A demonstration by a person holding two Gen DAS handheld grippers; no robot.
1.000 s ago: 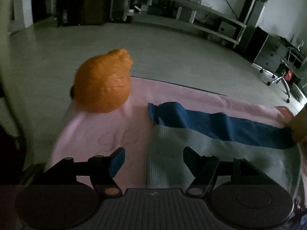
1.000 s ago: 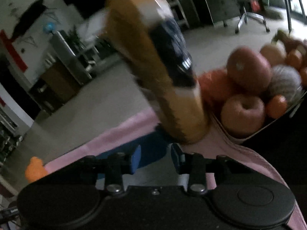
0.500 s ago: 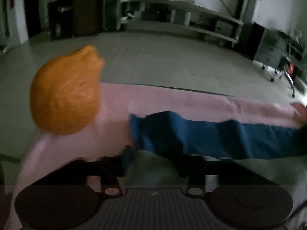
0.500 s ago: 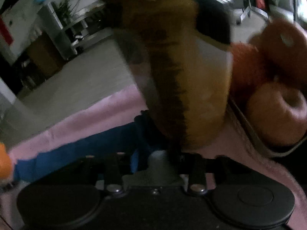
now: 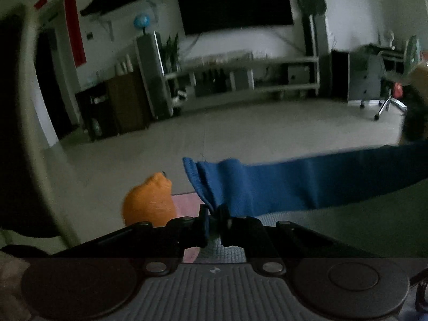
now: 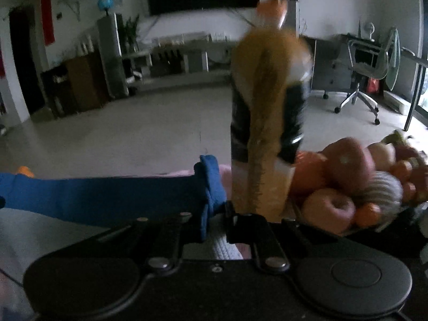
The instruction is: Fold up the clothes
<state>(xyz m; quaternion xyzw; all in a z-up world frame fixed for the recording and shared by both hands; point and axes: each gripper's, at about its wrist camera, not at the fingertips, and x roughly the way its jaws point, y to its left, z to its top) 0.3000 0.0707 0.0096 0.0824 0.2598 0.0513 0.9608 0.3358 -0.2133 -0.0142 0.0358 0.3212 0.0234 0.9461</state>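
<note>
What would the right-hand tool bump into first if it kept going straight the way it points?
Probably the tall furry brown-and-black plush toy standing just ahead, slightly right of centre. The right tool is closing on a corner of the blue-and-grey knitted cloth, which it already holds. Depth is hard to judge in this blurred view.

The left gripper (image 5: 213, 218) is pinched tight on a corner of the garment (image 5: 307, 184), its blue band bunched between the fingers (image 5: 203, 223) and rising above them. From there the blue band stretches taut to the right edge, with the grey-green part hanging below it. An orange plush toy (image 5: 148, 204) sits just left of the fingers, on a pink cloth (image 5: 187, 204) that shows beside and beneath the gripper. Behind lie a bare floor (image 5: 214, 133), a low shelf unit (image 5: 248, 77), a dark wall screen (image 5: 235, 0) and an office chair (image 5: 388, 91) at right.
</note>
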